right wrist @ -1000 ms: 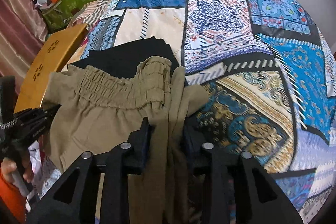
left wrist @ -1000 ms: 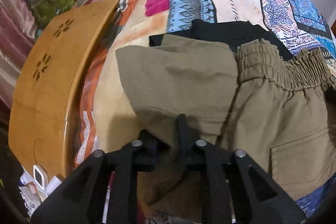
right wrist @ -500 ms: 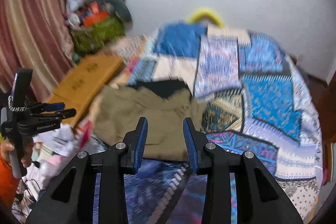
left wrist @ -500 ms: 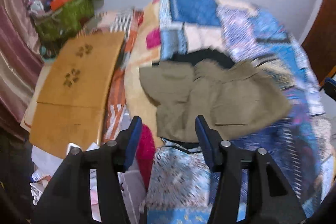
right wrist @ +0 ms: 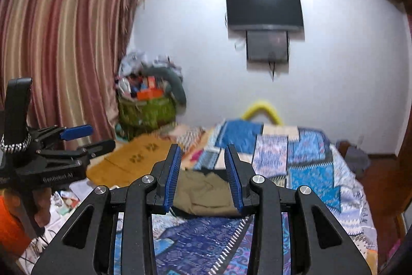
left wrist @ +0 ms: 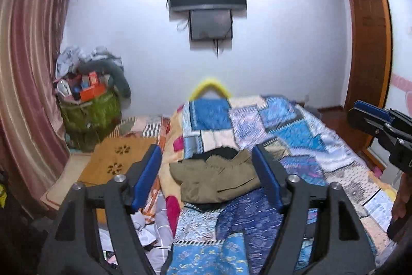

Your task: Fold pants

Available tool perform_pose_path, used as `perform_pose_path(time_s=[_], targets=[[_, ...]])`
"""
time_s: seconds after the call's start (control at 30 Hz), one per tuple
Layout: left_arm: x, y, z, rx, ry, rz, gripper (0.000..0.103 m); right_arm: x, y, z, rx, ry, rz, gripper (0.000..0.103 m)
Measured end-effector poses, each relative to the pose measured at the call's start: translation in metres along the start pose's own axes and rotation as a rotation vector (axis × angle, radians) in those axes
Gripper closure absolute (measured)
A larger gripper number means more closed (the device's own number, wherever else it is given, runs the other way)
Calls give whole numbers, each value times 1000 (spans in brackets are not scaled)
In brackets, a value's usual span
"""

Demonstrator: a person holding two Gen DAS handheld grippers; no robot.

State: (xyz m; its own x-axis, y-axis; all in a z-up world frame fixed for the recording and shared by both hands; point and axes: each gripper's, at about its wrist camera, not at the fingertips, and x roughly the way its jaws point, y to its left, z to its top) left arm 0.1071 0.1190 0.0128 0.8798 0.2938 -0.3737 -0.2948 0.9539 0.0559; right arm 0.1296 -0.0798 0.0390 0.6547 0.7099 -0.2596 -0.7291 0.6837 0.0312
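Fingers [left wrist: 146,177] with flat blue ribbed pads are seen spread wide on the left gripper [left wrist: 207,173], and nothing is held between them. On the right gripper [right wrist: 203,177] the blue fingers [right wrist: 172,172] are parted too, with nothing gripped. Both grippers are held up in the air, well apart from the pants [left wrist: 219,178]. The pants are made of soft olive-brown cloth and are folded into a lumpy, wrinkled pile. They are laid near the left edge of the bed [left wrist: 296,135], with the long side running across the bed. A black cloth [left wrist: 224,151] is peeking out from under them. The bed is covered by a patchwork quilt of blue and cream squares.
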Motion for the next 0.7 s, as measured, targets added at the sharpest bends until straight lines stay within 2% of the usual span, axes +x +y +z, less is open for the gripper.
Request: perform_pose_path(time_s=[0.13,0.23,0.27,0.33,0.5,0.7], targets=[[-38,-9,-1,-9,-71,-19,20,-25,8,3,5,-70,-27,42],[-60,-12,-3,-25,-110,-31,8,-34,11,4,-4,-100,-72,26],[-66,-12,-3,-36,-124,-42,6,-34,10,3,-5,-106,-81,24],[-75,-13,-3,-40,-137,-51,3,-31,9,1,-3,-104,-100,12],[-88,-15,-5,-43,-153,-69,1,-33,14,-3,4,-89,-136,1],[-94,-18,-9,-39,-163,-67,0,-35,17,-4,-4,-91,-139,1]])
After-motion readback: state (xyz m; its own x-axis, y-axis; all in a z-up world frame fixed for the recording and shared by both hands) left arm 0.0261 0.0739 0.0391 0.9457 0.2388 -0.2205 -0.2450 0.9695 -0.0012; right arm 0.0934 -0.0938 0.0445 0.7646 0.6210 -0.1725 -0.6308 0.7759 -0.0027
